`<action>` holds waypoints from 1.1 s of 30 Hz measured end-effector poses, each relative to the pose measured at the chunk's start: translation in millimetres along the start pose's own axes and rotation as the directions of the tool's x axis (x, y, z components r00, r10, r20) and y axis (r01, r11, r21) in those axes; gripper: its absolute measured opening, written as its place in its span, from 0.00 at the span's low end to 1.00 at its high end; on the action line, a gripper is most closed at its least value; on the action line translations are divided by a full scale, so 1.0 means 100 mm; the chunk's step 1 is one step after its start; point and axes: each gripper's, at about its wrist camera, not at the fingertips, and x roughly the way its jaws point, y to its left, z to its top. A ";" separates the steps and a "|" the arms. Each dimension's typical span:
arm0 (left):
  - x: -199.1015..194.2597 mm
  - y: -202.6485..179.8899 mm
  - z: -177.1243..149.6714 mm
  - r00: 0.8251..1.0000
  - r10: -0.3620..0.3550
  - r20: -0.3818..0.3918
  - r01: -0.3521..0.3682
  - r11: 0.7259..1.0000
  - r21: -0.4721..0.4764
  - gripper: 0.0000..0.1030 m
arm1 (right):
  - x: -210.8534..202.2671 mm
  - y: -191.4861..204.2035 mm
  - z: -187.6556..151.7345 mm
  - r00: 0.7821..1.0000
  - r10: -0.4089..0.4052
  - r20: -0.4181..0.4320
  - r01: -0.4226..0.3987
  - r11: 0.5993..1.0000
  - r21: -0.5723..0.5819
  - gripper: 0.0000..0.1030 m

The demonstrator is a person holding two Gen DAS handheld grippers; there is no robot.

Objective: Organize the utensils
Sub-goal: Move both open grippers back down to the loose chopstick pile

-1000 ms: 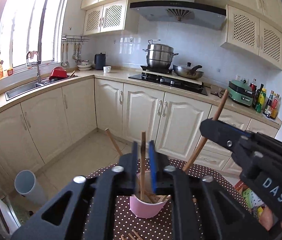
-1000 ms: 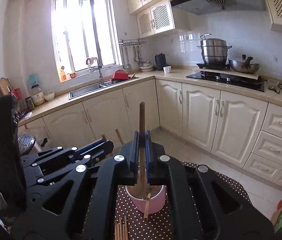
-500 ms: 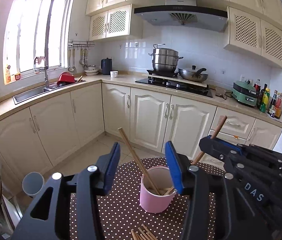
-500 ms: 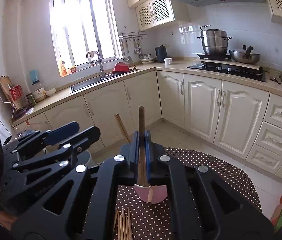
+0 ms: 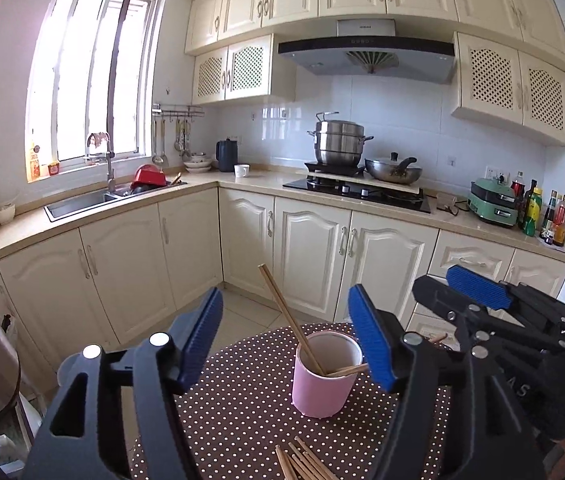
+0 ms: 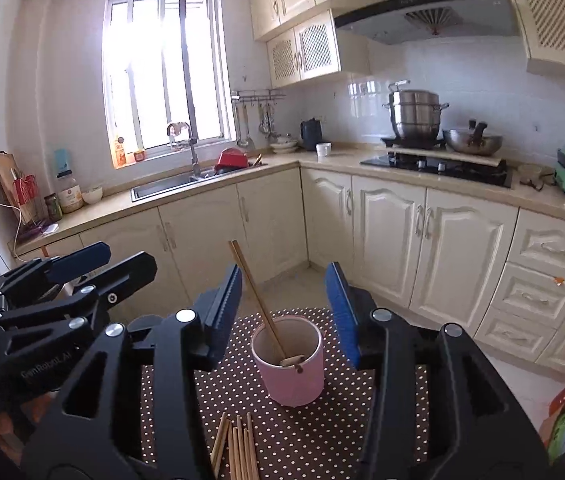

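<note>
Kitchen contents, worktop and walls:
- Sink (image 5: pixel 78 202), set in the worktop (image 5: pixel 250 178) under the window (image 5: pixel 90 76); tap (image 5: pixel 108 160) at its back edge; red bowl (image 5: pixel 147 173) at its right end.
- Dark kettle (image 5: pixel 227 155) and white mug (image 5: pixel 241 170), near the worktop's inner corner.
- Hob (image 5: pixel 358 192): stacked steel steamer pot (image 5: pixel 338 142) at the back, lidded wok (image 5: pixel 393 170) beside it.
- Range hood (image 5: pixel 366 56) above.
- Green appliance (image 5: pixel 492 202) and bottles (image 5: pixel 538 212), at the worktop's right end.
- Utensil rail (image 5: pixel 178 111) on the wall.
- Cutting board (image 6: pixel 8 176), leaning at the left end.
</note>
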 end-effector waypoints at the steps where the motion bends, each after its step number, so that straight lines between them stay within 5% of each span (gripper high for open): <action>1: -0.05 -0.01 -0.02 1.000 0.003 0.012 -0.003 1.000 0.003 0.67 | -0.04 0.01 0.00 1.000 -0.007 0.012 0.007 1.000 -0.008 0.46; 10: -0.49 -0.02 -0.37 0.995 0.038 0.088 -0.041 0.998 0.040 0.77 | -0.49 0.15 -0.30 0.990 -0.078 0.115 0.090 0.990 -0.108 0.54; 19: -0.39 0.13 -0.98 0.994 0.047 -0.101 -0.042 0.998 0.051 0.78 | -0.61 0.11 -0.83 0.993 -0.104 0.050 0.109 0.987 -0.120 0.55; 23: -0.16 0.21 -1.35 0.968 0.042 -0.249 -0.032 0.998 0.046 0.78 | -0.51 0.07 -1.09 0.994 -0.105 -0.025 0.101 0.987 -0.124 0.55; 28: 0.20 0.25 -1.81 0.907 0.014 -0.421 -0.007 1.000 0.018 0.78 | -0.31 0.01 -1.41 0.985 -0.094 -0.143 0.080 0.992 -0.102 0.55; 33: 0.41 0.20 -2.05 0.870 0.004 -0.493 0.003 1.000 0.013 0.77 | -0.14 -0.01 -1.66 0.970 -0.081 -0.230 0.063 0.995 -0.083 0.55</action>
